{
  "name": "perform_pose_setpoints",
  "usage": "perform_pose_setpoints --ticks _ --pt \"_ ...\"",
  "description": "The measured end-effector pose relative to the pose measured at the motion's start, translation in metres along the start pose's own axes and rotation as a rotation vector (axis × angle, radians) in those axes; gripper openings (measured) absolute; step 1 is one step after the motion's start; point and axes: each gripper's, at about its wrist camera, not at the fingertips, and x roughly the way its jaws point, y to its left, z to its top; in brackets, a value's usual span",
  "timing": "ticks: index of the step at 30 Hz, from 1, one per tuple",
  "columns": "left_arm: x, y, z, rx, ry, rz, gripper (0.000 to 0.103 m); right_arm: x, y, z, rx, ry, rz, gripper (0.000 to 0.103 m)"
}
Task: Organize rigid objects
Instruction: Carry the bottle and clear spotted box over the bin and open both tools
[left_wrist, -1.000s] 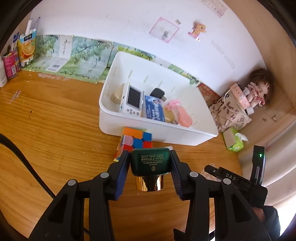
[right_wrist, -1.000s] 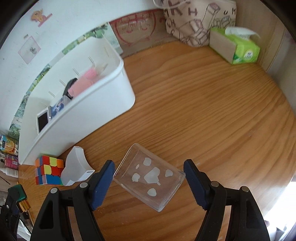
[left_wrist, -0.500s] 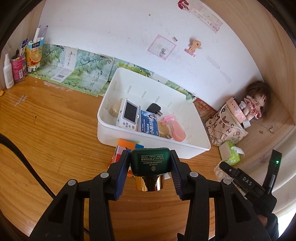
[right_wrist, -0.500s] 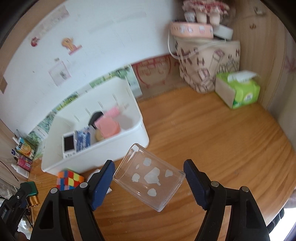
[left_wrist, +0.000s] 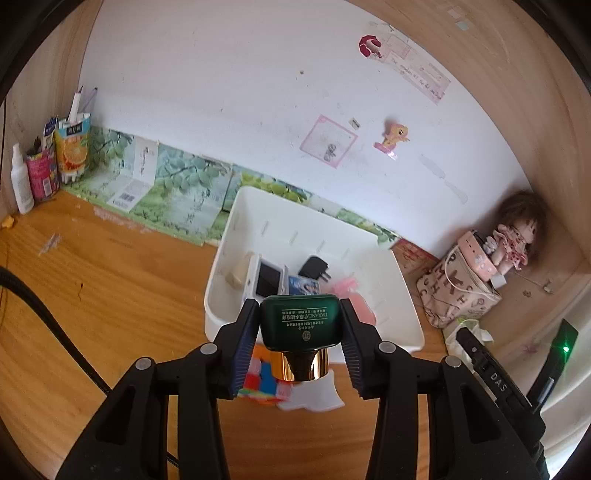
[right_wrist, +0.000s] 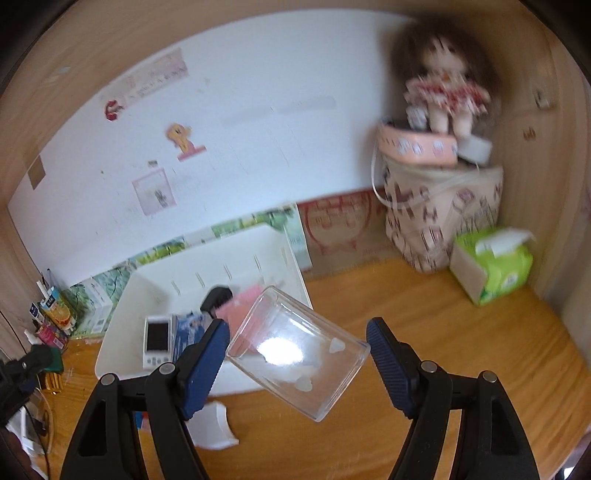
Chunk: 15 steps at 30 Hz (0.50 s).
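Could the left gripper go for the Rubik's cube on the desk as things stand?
Probably not yet. The left gripper is shut on the green bottle, so its jaws are occupied. The Rubik's cube lies on the desk just in front of the white bin, otherwise uncovered from above.

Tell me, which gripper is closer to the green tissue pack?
Right. The right gripper hangs just left of the tissue pack; the left gripper is farther, beyond the white bin.
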Motion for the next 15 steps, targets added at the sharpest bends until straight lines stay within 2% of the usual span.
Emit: perform_pose_setpoints --ticks 8,12,15 --pt "0.029 0.005 0.009 0.021 -0.033 0.099 0.046 0.017 0.026 0.002 -0.175 -0.137 0.008 0.077" --pt "0.040 -0.001 0.009 0.081 -0.071 0.153 0.046 0.031 0.040 -0.004 -0.262 -0.172 0.012 0.077" --pt "0.048 -0.006 0.008 0.122 -0.088 0.190 0.046 0.047 0.051 -0.008 -0.325 -0.153 0.027 0.077"
